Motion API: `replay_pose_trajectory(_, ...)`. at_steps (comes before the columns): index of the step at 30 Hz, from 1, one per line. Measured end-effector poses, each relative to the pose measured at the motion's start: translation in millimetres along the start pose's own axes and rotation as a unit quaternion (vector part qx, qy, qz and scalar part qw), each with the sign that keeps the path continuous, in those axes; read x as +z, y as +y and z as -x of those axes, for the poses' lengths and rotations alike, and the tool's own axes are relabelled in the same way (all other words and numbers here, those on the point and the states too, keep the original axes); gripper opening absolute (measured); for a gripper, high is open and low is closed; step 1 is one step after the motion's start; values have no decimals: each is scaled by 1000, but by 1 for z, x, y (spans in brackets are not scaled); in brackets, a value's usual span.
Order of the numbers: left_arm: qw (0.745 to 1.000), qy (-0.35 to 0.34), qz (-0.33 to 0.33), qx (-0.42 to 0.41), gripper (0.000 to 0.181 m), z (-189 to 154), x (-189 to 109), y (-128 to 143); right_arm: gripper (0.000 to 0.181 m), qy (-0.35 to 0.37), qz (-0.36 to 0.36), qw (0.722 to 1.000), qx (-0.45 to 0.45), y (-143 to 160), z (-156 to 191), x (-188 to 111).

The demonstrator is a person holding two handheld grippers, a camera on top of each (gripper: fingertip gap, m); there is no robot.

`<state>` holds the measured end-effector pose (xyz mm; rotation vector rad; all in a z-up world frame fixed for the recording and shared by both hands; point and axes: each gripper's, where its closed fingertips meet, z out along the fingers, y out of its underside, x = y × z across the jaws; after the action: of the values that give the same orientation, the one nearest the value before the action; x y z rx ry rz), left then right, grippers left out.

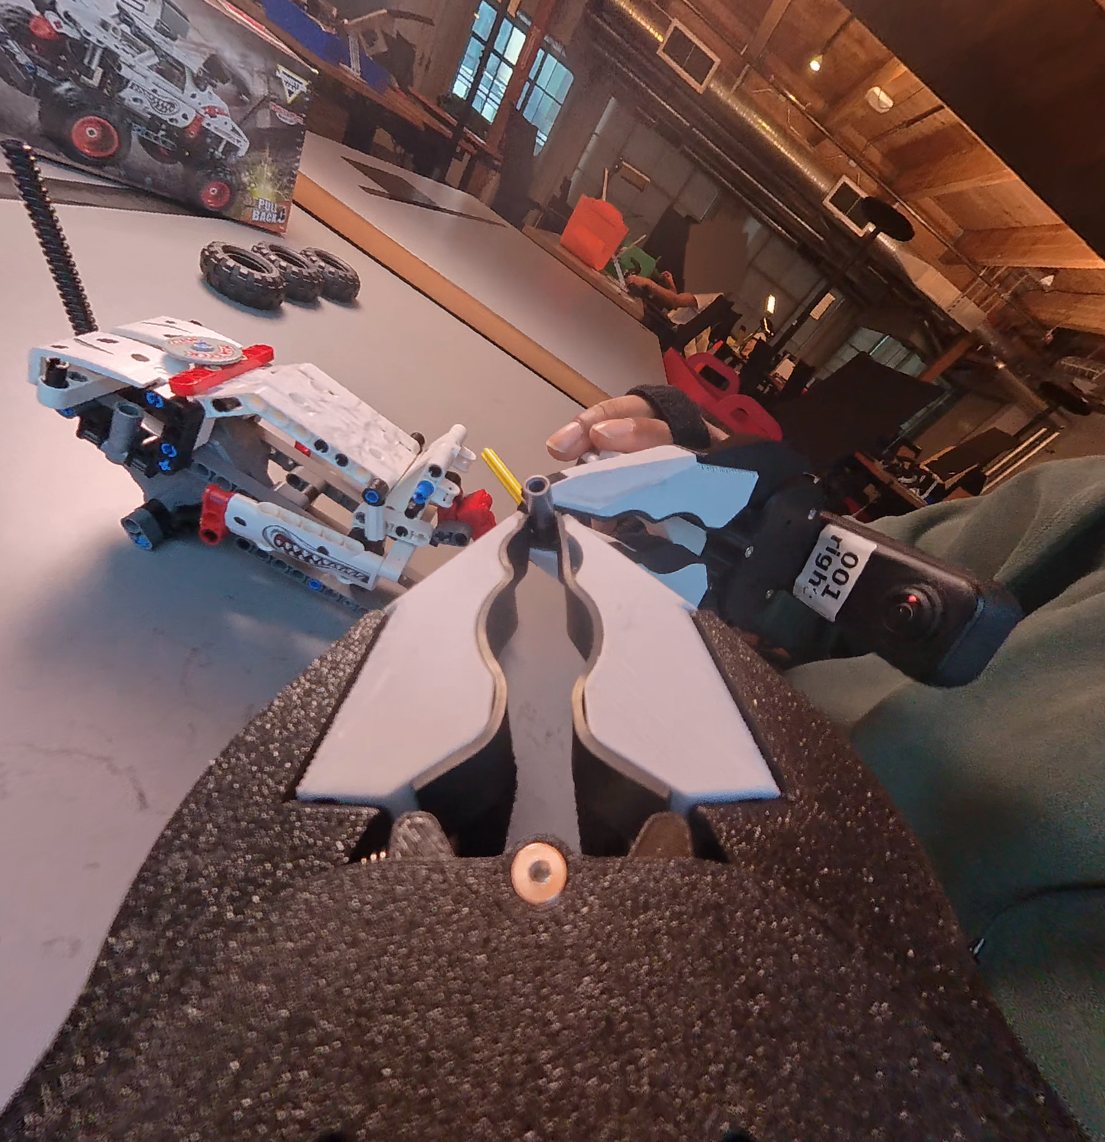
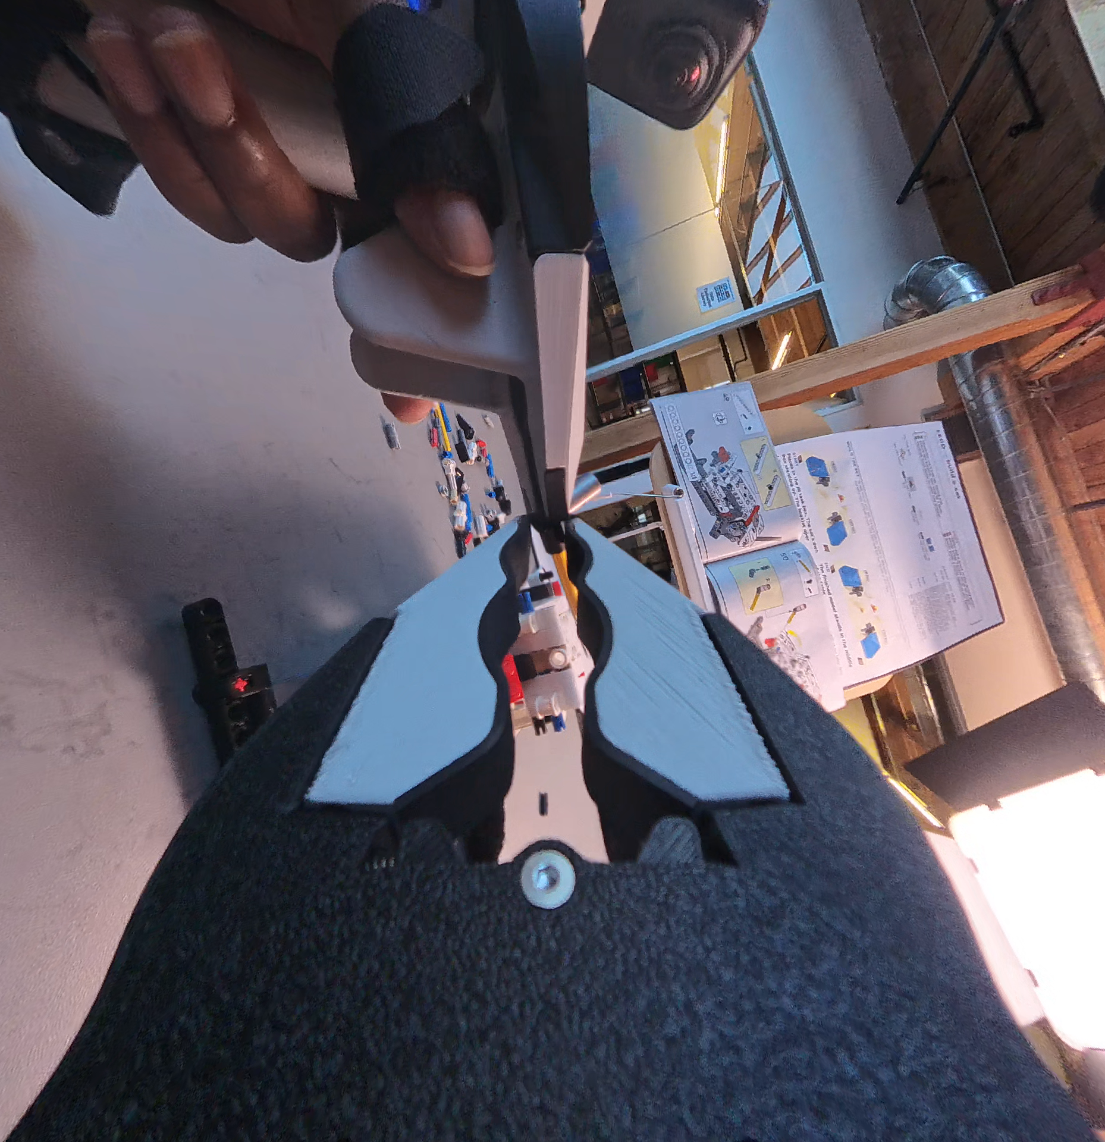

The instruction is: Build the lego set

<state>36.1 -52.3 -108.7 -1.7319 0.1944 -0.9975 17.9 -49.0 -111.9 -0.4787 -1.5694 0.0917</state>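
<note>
Left gripper [image 1: 537, 525] has its jaws pinched on a small dark grey tube [image 1: 536, 502] that sticks up out of the tips. The right gripper [image 1: 541, 494] comes in from the side and meets it tip to tip, with a thin yellow axle [image 1: 499, 471] poking out by its tip. From the right wrist view the right gripper [image 2: 553, 534] looks clamped too, jaws nearly together on the axle [image 2: 562, 565] with the left gripper's tip pressed right against them, though it's blurry enough there that I can't tell exactly how the two parts sit against each other. A bare hand [image 1: 605, 426] with a black strap wraps the right gripper's handle. The half-built truck [image 1: 247, 457], white panels with red and blue bits, sits on the grey bench [image 1: 105, 680] just left of the grippers, no wheels on it. Three black tires [image 1: 278, 272] lie in a row farther back, near the set's box [image 1: 142, 105], and a long black toothed strip [image 1: 46, 235] runs behind the truck. In the right view there's a scatter of small loose parts [image 2: 466, 482] on the bench, a black beam [image 2: 219, 673] off to one side, and the open instruction booklet [image 2: 785, 544] propped up beyond.
</note>
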Motion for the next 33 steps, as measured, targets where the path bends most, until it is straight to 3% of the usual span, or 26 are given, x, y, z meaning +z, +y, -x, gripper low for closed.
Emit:
replay_pose_trajectory(1, 1000, 4, -1, 14, 7, -1, -2, -1, 14, -6, -13, 1000, 21, -1, 0, -1)
replay_pose_trajectory(4, 997, 47, 3, 65, 7, -12, -10, -5, 47, -88, -51, 985, 142, -5, 5, -7)
replay_pose_trajectory(7, 987, 86, 22, 136, 7, -22, -15, 2, 45, -214, -112, 917, 318, -13, 4, -24)
replay_pose_trajectory(9, 982, 110, 27, 149, 7, -27, -16, 5, 40, -264, -136, 874, 385, -12, -1, -33)
replay_pose_trajectory(15, 974, 143, 58, 166, 7, -37, -8, 20, 10, -319, -170, 827, 431, -7, 3, -45)
replay_pose_trajectory(33, 974, 77, 120, 174, 8, -18, 2, 45, 3, -349, -148, 841, 386, 4, 34, -49)
